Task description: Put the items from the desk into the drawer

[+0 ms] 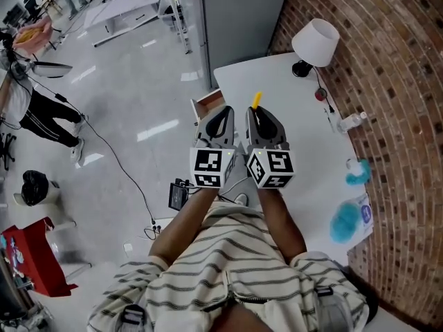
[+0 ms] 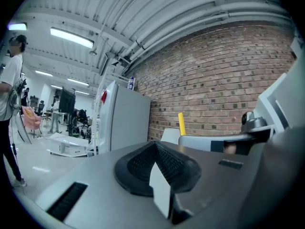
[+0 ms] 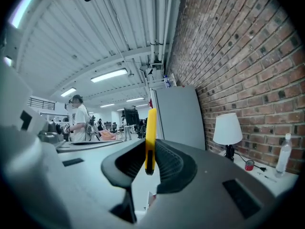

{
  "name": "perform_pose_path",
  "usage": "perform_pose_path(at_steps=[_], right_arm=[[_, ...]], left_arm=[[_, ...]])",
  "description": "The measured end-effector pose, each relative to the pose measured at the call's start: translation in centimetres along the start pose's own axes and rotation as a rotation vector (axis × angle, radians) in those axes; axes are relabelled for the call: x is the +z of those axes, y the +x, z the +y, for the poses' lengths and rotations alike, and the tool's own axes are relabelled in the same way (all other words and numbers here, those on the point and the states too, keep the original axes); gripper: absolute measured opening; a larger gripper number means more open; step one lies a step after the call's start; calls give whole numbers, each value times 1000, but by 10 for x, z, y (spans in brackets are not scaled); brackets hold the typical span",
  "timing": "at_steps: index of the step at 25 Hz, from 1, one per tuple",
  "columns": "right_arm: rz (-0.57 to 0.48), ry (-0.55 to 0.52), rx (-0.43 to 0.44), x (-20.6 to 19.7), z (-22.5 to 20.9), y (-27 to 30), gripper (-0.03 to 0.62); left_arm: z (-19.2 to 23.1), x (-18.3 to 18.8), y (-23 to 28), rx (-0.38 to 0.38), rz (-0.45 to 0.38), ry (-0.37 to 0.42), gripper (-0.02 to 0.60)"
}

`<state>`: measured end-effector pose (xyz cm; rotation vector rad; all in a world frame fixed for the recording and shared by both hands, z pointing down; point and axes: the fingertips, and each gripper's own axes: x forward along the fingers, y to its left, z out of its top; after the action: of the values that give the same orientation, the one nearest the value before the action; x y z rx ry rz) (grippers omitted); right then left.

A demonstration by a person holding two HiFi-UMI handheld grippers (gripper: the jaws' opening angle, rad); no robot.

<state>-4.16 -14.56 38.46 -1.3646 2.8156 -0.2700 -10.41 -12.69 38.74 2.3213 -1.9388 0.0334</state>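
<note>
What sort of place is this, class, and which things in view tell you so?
Probably an open-plan office or lab workshop: a white desk with a table lamp against a bare brick wall, rows of workstations beyond, and exposed pipes under the ceiling.

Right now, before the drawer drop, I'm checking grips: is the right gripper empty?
No, the right gripper is shut on a yellow tool.
</note>
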Motion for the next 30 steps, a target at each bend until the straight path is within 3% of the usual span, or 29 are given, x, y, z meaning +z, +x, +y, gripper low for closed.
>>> perform_pose_path(at_steps=[10, 30], right_arm=[[57, 13, 52, -14, 30, 39, 67], [249, 61, 149, -86, 59, 120, 67]], left_arm=[[46, -17, 1, 52, 44, -44, 8], [122, -86, 26, 169, 154, -150, 8]])
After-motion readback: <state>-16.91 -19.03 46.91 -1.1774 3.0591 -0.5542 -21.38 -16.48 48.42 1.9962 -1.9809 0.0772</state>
